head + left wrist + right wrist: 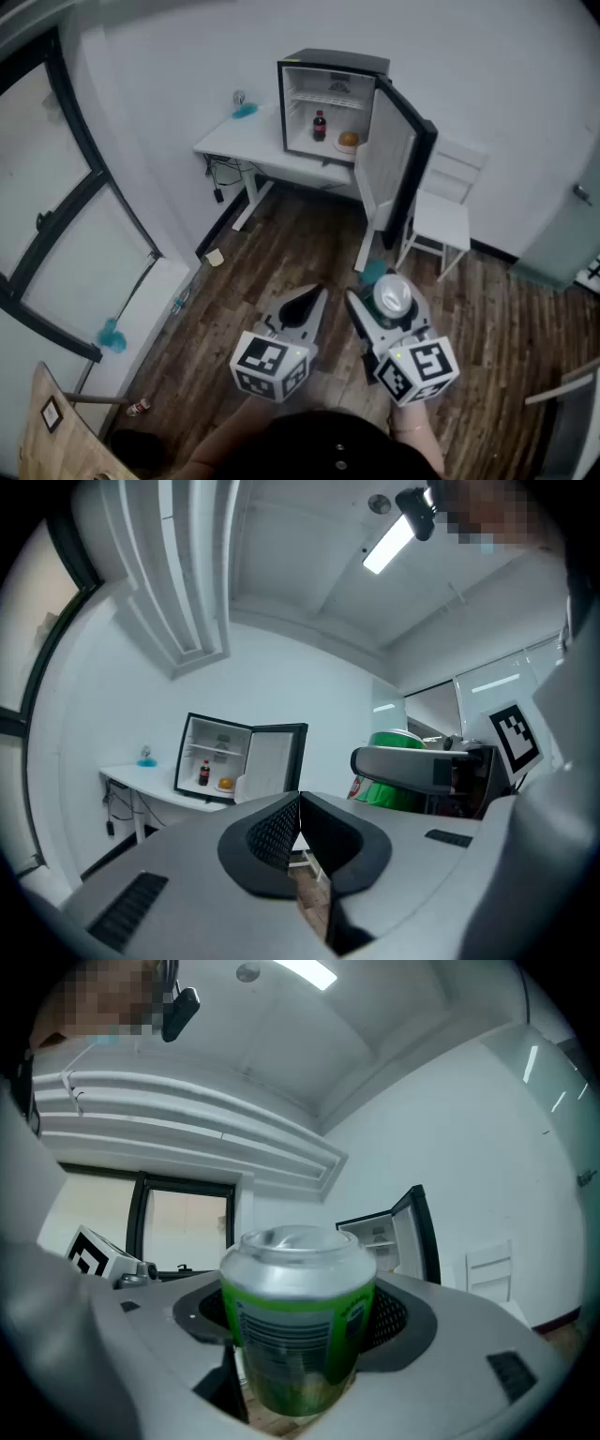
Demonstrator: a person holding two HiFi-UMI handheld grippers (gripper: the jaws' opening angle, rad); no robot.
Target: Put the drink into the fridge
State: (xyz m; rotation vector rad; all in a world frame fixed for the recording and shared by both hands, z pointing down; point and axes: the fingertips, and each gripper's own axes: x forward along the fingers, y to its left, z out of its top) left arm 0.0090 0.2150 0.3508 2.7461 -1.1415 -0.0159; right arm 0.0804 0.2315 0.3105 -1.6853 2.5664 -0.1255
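Early on: green drink can (298, 1326) clamped upright in the wide-spread jaws of the right gripper (382, 302), lower centre of the head view, well apart from the open mini fridge (333, 62) on the worktop (234, 141) at top centre. Empty left gripper (298, 829), jaws pressed together. Inside the fridge, a cola bottle (319, 125) and an orange round item (348, 140); approach and placing left to do.

Upright green can (295, 1335); open black fridge (334, 62)

The can (298, 1335) is green with a silver top. The fridge (330, 109) is black outside, white inside. The floor (281, 253) is brown.
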